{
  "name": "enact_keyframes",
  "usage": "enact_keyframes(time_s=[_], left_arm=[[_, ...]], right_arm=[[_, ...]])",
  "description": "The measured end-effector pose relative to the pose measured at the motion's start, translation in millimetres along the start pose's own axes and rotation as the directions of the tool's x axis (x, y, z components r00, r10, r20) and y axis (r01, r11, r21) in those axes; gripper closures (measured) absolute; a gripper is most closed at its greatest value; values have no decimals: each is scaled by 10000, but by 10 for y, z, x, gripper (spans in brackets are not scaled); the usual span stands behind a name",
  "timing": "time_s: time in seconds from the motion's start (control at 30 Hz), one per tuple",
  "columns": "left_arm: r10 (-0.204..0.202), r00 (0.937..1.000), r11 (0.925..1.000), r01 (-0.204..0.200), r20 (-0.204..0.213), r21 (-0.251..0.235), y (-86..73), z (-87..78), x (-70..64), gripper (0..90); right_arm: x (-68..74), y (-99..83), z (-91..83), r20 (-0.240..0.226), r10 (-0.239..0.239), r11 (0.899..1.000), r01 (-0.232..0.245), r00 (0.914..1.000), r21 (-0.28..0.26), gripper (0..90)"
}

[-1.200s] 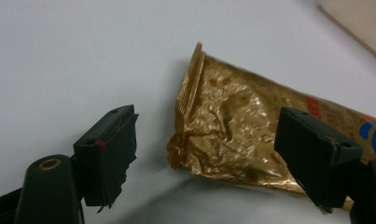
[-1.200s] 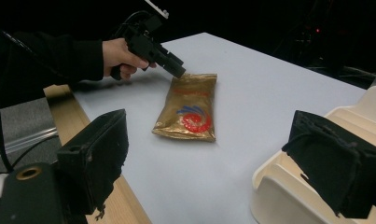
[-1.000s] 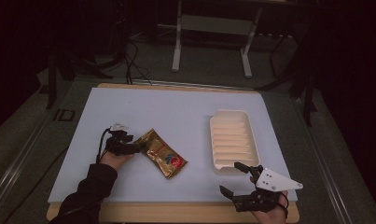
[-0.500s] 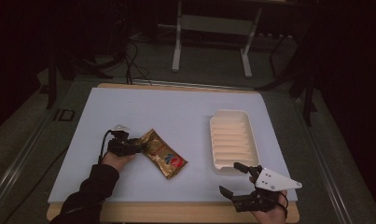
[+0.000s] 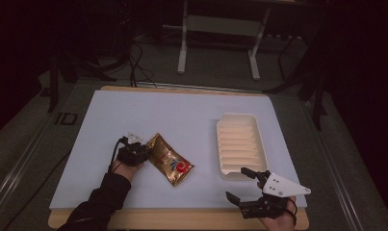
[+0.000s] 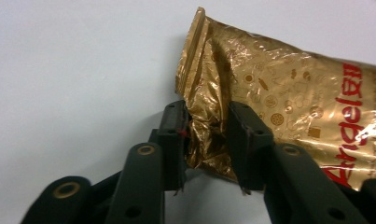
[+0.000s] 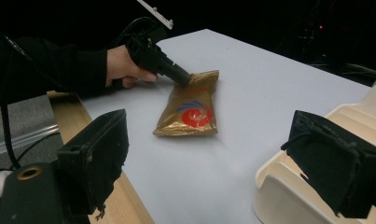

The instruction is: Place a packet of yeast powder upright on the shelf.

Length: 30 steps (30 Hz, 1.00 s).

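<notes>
Two hand-held grippers are mine. Nearest me, my right hand-held gripper hovers with jaws wide apart at the near end of the ribbed tray. Left of the tray, my left hand-held gripper is clamped on the gold snack bag, whose long axis runs rightward and nearer from that pinch, flat on the worktop.

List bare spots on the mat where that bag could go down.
Free: the far half of the mat, and the strip between the gold bag and the white tray. Crowded: the near left with the left gripper on the bag, and the near right by the right gripper.
</notes>
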<state>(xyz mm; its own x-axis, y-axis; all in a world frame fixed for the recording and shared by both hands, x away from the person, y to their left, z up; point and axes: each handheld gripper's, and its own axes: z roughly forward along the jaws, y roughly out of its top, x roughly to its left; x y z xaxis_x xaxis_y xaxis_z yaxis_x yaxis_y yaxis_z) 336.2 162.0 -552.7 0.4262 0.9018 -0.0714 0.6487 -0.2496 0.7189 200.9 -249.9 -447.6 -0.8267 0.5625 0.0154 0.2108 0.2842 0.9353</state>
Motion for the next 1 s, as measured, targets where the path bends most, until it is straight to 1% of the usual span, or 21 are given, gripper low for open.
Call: enact_keyframes(time_s=[0.03,0.1,0.13,0.2,0.3,0.37,0.43,0.5,0.53,0.57,0.63,0.7,0.73,0.77,0.8,0.87,0.9,0.93,1.0], left_arm=[[114,9999,9999,-114,-44,-16,-1,1,-19,742],[187,9997,9998,-188,124,27,3,3,-34,838],[392,9992,9992,-393,53,102,14,3,-56,873],[499,9988,9985,-499,7,216,31,2,-72,891],[446,9989,9988,-448,124,187,50,-27,-60,896],[286,9992,9995,-289,294,90,68,-58,-51,896],[415,9986,9991,-412,318,-98,95,-111,-57,896],[637,9976,9977,-630,271,-262,134,-170,-79,896],[1011,9948,9937,-1002,155,-495,176,-237,-121,896],[1318,9912,9892,-1308,110,-657,198,-273,-143,896],[1601,9870,9825,-1577,168,-989,231,-333,-168,896],[1720,9843,9786,-1661,392,-1214,269,-404,-182,896],[1906,9806,9726,-1825,448,-1440,285,-448,-199,896],[1918,9802,9716,-1825,497,-1503,295,-473,-211,896],[1982,9787,9693,-1875,541,-1592,307,-506,-220,896],[1953,9788,9686,-1828,610,-1684,315,-534,-237,897],[2024,9765,9652,-1863,734,-1833,331,-589,-262,897],[2051,9756,9639,-1876,781,-1887,336,-610,-271,898],[2105,9737,9603,-1892,875,-2050,351,-664,-304,898]], right_arm=[[0,1,-1,-10,7,10000,-7,10000,-8,125],[-2,3,-4,25,-36,10000,36,10000,-42,125],[-5,4,-7,43,-29,10000,29,10000,-69,125],[-10,5,-12,97,16,10000,-15,10000,-94,125],[-17,4,-23,142,84,9999,-82,9999,-133,124],[-25,4,-35,250,23,9999,-20,9997,-152,123],[-40,0,-40,335,-53,10000,52,9994,13,122],[-60,-10,-44,528,-107,9999,109,9985,-32,132],[-61,-12,-45,651,-128,9999,131,9978,-45,140],[-65,-17,-43,889,-340,9993,350,9955,-93,144],[-60,-19,-45,963,-505,9984,526,9941,-200,151],[-49,-17,-41,983,-687,9971,717,9928,-265,150],[-45,-18,-39,1041,-706,9969,739,9921,-278,150],[-45,-20,-38,983,-706,9967,740,9927,-319,150],[-45,-21,-37,926,-645,9972,676,9936,-308,150],[-47,-24,-37,919,-605,9974,639,9939,-343,153],[-56,-22,-37,854,-566,9977,596,9947,-330,154],[-69,-18,-38,739,-387,9989,407,9965,-245,154],[-76,-12,-41,796,-406,9991,413,9960,-63,153]])
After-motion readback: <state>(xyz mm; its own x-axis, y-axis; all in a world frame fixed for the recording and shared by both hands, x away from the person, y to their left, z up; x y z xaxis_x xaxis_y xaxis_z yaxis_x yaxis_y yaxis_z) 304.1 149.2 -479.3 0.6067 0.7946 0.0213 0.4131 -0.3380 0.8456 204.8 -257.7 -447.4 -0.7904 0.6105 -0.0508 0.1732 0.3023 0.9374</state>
